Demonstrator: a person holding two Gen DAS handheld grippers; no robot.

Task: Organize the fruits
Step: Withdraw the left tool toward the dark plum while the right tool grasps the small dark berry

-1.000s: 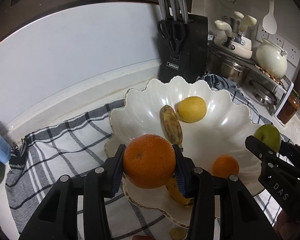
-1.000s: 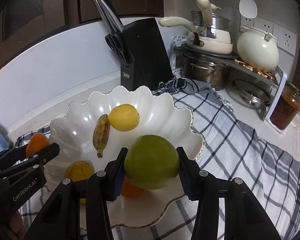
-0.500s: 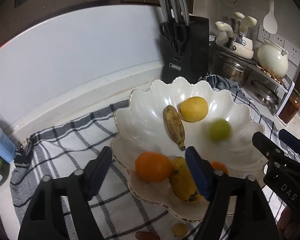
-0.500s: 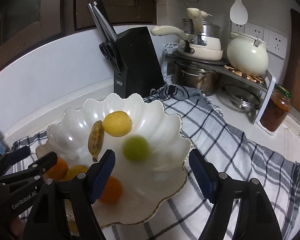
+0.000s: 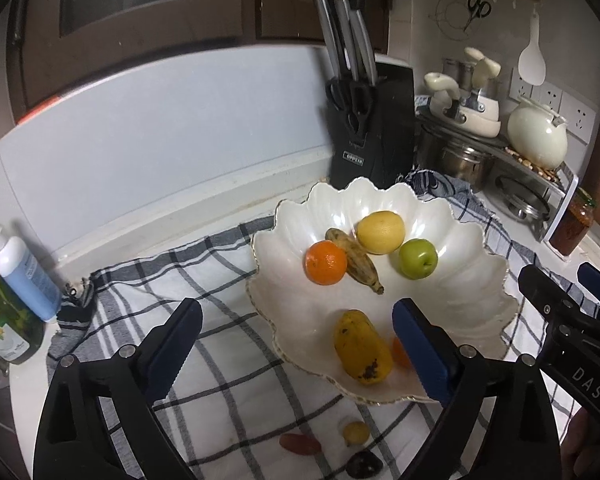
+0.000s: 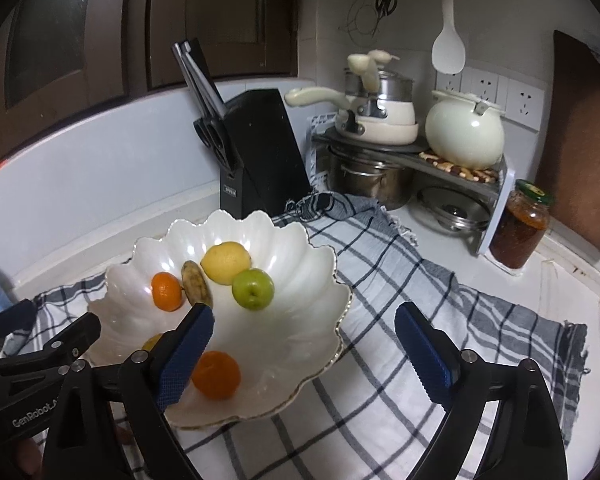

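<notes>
A white scalloped bowl (image 5: 476,280) (image 6: 316,332) sits on a checked cloth. In it lie an orange (image 5: 326,262) (image 6: 166,291), a brown banana (image 5: 356,260) (image 6: 196,280), a lemon (image 5: 381,232) (image 6: 225,262), a green apple (image 5: 418,258) (image 6: 253,289), a yellow mango (image 5: 362,347) and a second orange (image 6: 216,374). My left gripper (image 5: 296,344) hangs above the bowl's near-left rim, jaws still opening, nothing between them. My right gripper (image 6: 305,354) hangs above the bowl's right rim, jaws still opening, also empty.
Small fruits (image 5: 356,433) lie on the cloth in front of the bowl. A black knife block (image 5: 374,136) stands behind it. Pots, a cream kettle (image 6: 465,132) and a jar (image 6: 520,230) stand at the right. Bottles (image 5: 20,276) stand at the far left.
Both grippers opened and drew back upward. The orange dropped from the left one and the green apple from the right; both rolled into the bowl and came to rest by the banana and lemon.
</notes>
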